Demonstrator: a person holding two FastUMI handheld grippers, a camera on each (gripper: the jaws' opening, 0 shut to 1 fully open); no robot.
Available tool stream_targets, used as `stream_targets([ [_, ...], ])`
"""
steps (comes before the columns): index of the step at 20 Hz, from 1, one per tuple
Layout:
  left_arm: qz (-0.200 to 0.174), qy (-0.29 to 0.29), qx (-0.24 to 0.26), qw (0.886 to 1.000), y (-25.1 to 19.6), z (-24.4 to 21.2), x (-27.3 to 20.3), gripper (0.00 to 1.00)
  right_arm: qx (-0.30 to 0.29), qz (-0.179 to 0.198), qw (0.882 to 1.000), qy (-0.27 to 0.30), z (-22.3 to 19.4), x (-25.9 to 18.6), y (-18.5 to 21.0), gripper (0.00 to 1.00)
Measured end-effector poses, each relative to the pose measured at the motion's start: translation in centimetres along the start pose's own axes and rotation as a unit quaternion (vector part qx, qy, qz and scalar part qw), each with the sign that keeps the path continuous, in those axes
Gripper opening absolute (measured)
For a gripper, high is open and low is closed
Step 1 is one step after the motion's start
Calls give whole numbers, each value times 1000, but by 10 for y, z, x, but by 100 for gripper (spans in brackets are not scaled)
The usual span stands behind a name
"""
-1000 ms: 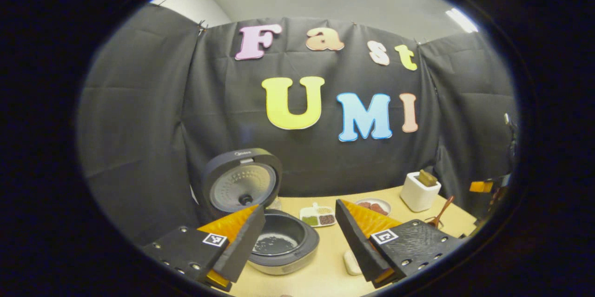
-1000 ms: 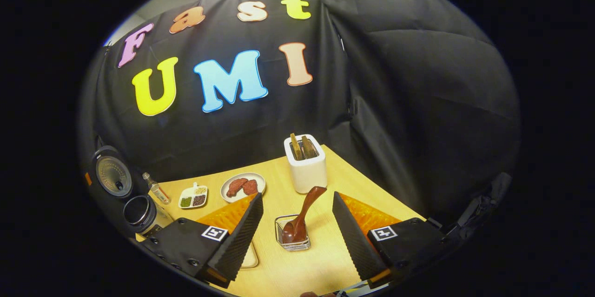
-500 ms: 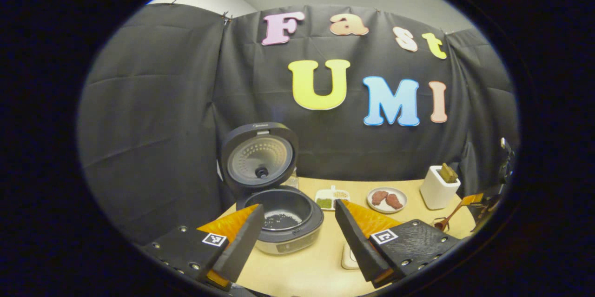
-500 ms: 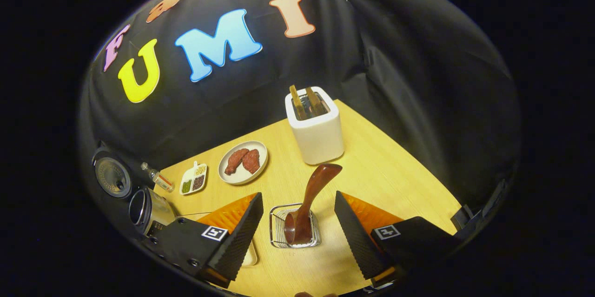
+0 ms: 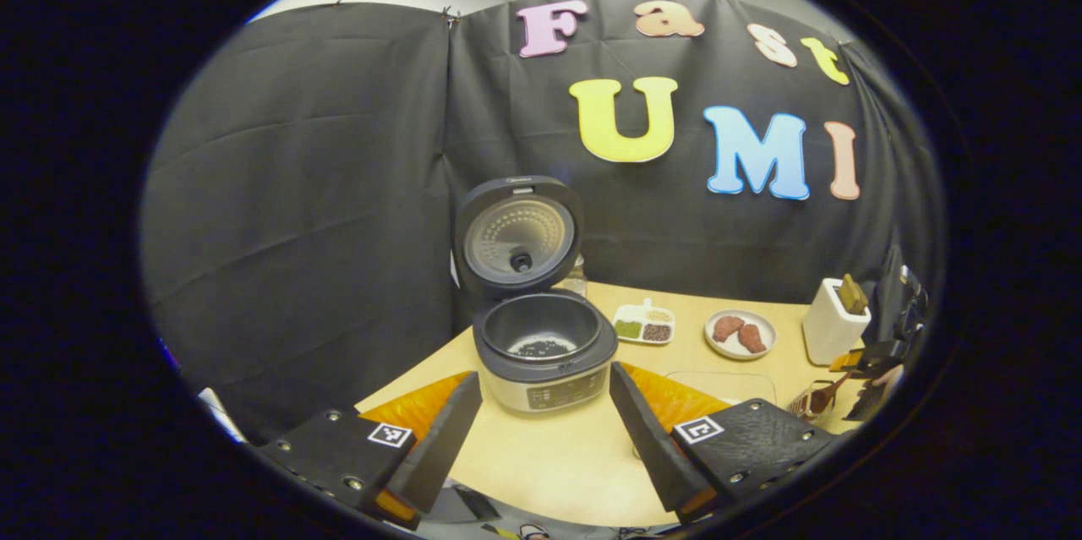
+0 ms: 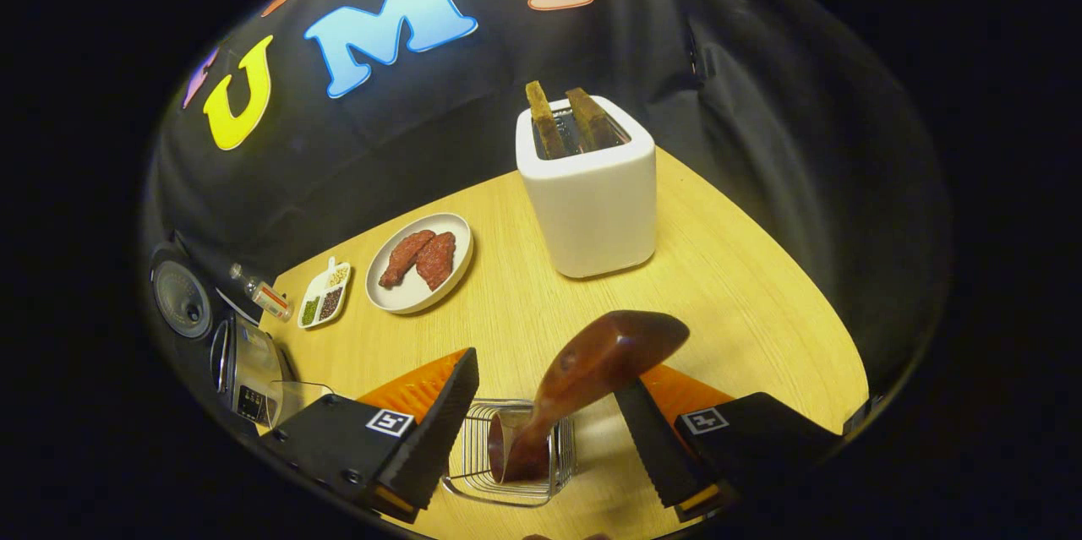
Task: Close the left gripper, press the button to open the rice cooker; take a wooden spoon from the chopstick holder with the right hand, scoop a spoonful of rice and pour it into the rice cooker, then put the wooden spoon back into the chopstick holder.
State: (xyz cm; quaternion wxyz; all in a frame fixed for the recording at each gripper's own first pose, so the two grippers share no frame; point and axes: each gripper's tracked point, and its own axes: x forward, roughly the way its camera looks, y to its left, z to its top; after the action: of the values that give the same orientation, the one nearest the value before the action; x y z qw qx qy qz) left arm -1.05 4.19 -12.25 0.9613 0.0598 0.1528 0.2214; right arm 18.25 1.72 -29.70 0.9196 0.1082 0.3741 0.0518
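**Rice cooker open; right gripper over spoon**

The table [image 6: 744, 286] carries the rice cooker [image 5: 545, 350], lid raised, grains in its pot. The left gripper [image 5: 545, 430] is spread wide, empty, just before the cooker. The right gripper [image 6: 545, 439] is spread wide either side of the wooden spoon [image 6: 592, 375], which stands tilted in the wire chopstick holder [image 6: 473, 472].
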Motion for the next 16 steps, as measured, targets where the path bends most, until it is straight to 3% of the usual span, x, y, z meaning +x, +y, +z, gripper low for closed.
stream_targets([
  [1,4,2,2,1000,0,-1,-5,96,9,5,1000,-3,4,3,2,94],
  [2,7,2,4,1000,-1,-2,-9,96,18,16,1000,-9,9,4,5,98],
  [5,2,6,13,1000,-7,-7,-12,96,34,33,999,-8,14,12,9,82],
  [6,0,11,17,1000,-10,-10,-12,96,42,34,999,-4,14,12,7,63],
  [7,-2,12,16,1000,-12,-10,-14,96,48,33,998,-1,14,11,5,60],
  [8,-9,11,11,1000,-16,-10,-15,99,50,35,998,2,16,10,4,26],
  [9,-16,8,5,1000,-22,-6,-15,99,51,43,998,6,14,12,7,28],
  [11,-28,7,6,1000,-32,-4,-9,99,45,47,998,-6,16,-2,9,24],
  [12,-33,10,12,999,-34,-6,-7,96,42,55,997,-22,18,-7,15,12],
  [16,-62,15,11,998,-43,-6,2,96,9,67,996,-64,32,-33,27,16],
])
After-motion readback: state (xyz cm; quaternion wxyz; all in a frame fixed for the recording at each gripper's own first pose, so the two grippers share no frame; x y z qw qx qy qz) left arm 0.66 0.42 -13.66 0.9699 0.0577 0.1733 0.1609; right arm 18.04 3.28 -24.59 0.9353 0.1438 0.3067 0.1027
